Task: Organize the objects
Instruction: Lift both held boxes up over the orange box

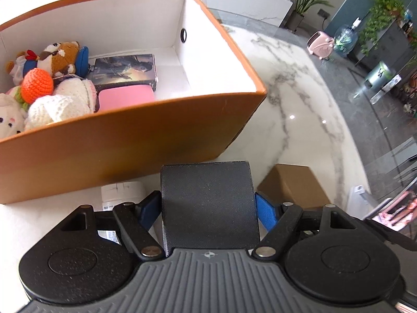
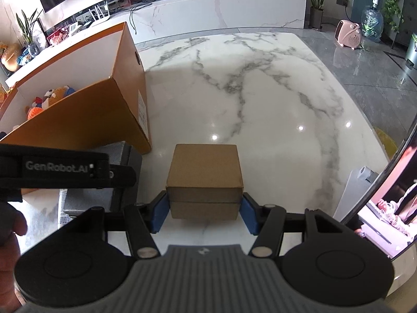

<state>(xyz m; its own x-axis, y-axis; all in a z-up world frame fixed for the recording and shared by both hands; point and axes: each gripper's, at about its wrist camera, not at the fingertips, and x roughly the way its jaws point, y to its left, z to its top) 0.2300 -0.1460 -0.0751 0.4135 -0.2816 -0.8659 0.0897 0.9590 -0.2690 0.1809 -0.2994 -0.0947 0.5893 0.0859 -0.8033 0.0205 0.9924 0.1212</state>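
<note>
Clamped between the blue pads of the left gripper [image 1: 208, 206] is a dark grey box [image 1: 207, 203] with a textured face, held upright above the marble table [image 1: 299, 109]. Both pads press on its sides. Just beyond it stands a large orange storage box [image 1: 125, 143] with white inner walls, its near wall directly ahead of the held box. Inside lie plush toys [image 1: 60, 57], an orange crocheted ball [image 1: 36, 84], white crocheted pieces [image 1: 60, 104], a pink case [image 1: 126, 99] and a dark illustrated box [image 1: 125, 70]; the right part of its floor is bare. A white container [image 1: 122, 190] shows partly below the orange wall, beside the left finger.

From the right wrist view, the right gripper [image 2: 204, 212] has its fingers half spread around a small brown cardboard box [image 2: 204, 180] resting on the table. The blue pads [image 2: 159, 214] flank the carton's near lower corners, and whether they press on it cannot be told. At the left, a hand [image 2: 10, 237] carries the left gripper with the dark grey box close against the orange storage box's corner. A lit screen [image 2: 391, 208] leans at the right edge.
</note>
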